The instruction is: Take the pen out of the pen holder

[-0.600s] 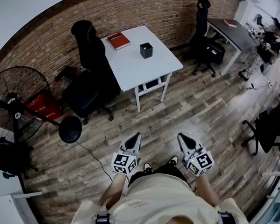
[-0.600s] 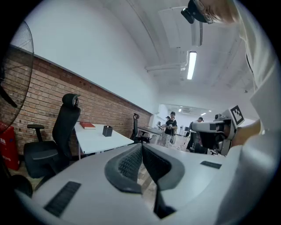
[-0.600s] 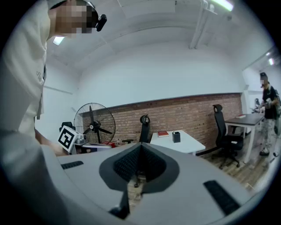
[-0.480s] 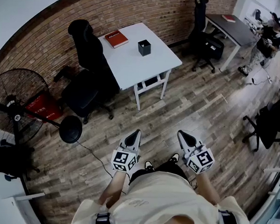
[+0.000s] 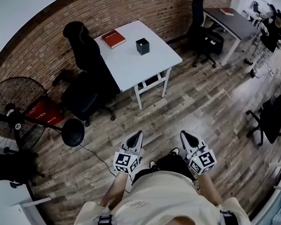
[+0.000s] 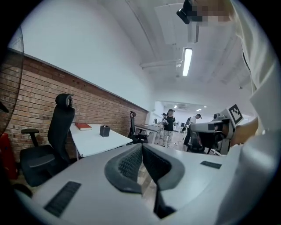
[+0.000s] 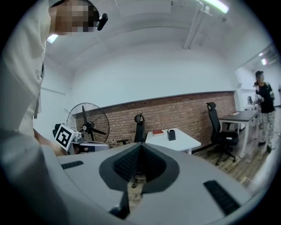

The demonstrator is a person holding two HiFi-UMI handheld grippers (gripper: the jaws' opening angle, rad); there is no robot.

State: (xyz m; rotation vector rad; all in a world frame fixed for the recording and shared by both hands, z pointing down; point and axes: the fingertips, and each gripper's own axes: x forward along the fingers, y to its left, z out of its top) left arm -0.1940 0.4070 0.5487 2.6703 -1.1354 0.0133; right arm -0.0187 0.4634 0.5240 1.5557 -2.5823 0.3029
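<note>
**Both grippers hanging closed, well apart from the pen holder**

A room with a grey-brown wood plank floor (image 5: 201, 113) and a red brick wall (image 5: 136, 10) is spreading out under the head view. At the far left a black pedestal fan (image 5: 16, 112) is standing on the floor. Next to it, a black office chair (image 5: 86, 78) is sitting against the left edge of a white rectangular tabletop (image 5: 133, 67). A red book (image 5: 113, 38) is lying near the tabletop's far corner. Just right of the book, the small black square pen holder (image 5: 142, 46) is standing upright on the tabletop. Whether a pen is sitting inside it is too small to tell.

Low in the frame, the person is holding both grippers over the floor, well apart from the tabletop. The left gripper (image 5: 138, 133) is pointing roughly level toward the tabletop, its jaws pressing together with nothing between them. The right gripper (image 5: 184, 134) is hanging beside it, its jaws likewise meeting at the tips and empty. At the far right, a dark grey desk (image 5: 229, 22) is standing by the wall, and another person (image 5: 269, 36) is standing beyond it.
</note>
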